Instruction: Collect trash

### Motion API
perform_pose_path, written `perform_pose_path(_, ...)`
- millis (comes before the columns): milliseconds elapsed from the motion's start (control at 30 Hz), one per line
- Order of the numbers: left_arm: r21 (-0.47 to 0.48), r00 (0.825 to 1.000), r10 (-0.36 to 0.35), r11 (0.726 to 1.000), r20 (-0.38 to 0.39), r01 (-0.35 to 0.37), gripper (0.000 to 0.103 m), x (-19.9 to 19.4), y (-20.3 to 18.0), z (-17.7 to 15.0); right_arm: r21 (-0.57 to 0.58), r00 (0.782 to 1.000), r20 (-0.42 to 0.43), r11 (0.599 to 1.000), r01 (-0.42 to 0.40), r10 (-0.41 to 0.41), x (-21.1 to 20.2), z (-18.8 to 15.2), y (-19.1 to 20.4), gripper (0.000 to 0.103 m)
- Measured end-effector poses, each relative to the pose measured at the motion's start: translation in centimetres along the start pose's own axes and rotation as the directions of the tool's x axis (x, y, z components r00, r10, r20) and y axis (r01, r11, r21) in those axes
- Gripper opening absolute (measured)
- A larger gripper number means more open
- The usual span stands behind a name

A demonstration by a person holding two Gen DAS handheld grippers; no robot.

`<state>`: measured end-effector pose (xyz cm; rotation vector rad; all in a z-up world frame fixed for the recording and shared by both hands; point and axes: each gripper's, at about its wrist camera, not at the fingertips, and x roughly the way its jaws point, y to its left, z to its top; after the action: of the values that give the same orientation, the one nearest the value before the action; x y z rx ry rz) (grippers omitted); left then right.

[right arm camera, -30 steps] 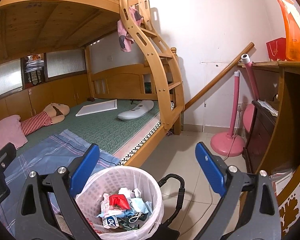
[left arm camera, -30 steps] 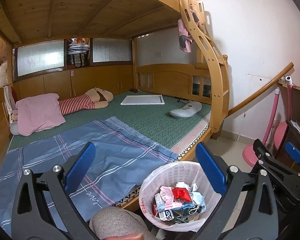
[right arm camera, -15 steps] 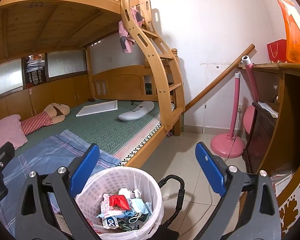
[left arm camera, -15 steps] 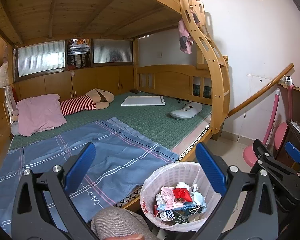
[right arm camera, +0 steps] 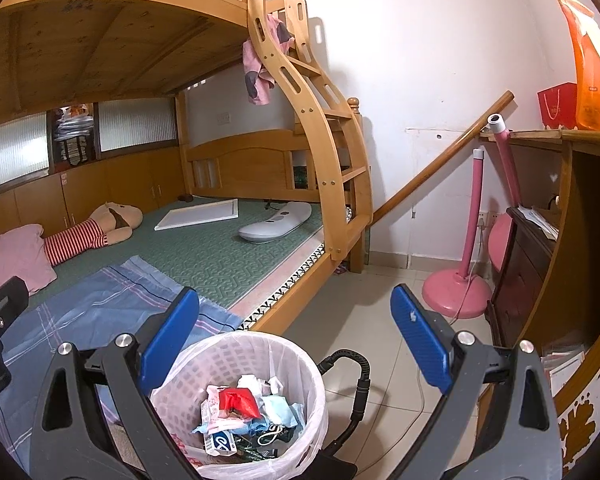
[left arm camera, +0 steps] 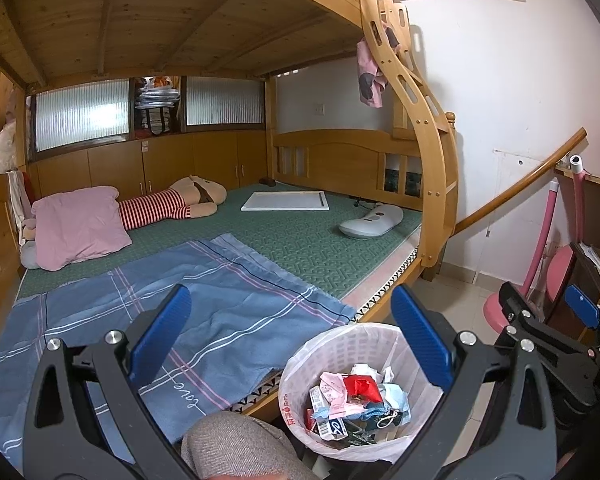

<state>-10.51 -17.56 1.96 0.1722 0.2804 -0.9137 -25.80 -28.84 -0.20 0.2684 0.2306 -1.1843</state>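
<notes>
Hovering wide open and empty, left gripper (left arm camera: 292, 344) and right gripper (right arm camera: 296, 340) flank a lined bin (right arm camera: 256, 356) of trash (right arm camera: 248, 412) beside the bed (left arm camera: 300, 240). Likely searching; next, locating stray litter.

The left gripper (left arm camera: 290, 336) has thick black arms with round silver screws; its fingers (left arm camera: 160, 334) wear bright blue ribbed pads; the right gripper (right arm camera: 294, 338) looks the same; grey-brown woven cloth (left arm camera: 240, 450) covers the person at the bottom of the frame.
</notes>
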Motion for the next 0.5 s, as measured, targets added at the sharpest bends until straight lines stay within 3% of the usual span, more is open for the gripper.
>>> perform_pose_path(200, -0.012, 0.999, 0.043, 0.999, 0.031, -0.042, 0.100, -0.2, 0.1, 0.0, 0.005, 1.000, 0.006, 1.000, -0.006, 0.006, 0.0, 0.0, -0.2, 0.095)
perform_pose_path(300, -0.076, 0.999, -0.053, 0.996, -0.011, 0.052, 0.100, 0.6, 1.3, 0.2, 0.004, 1.000, 0.013, 1.000, -0.007, 0.007, 0.0, -0.1, -0.2, 0.095)
perform_pose_path(500, -0.051, 0.999, -0.018, 0.999, -0.037, 0.016, 0.100, 1.8, 1.3, -0.5, 0.002, 1.000, 0.015, 1.000, -0.007, 0.007, -0.1, -0.2, -0.2, 0.095)
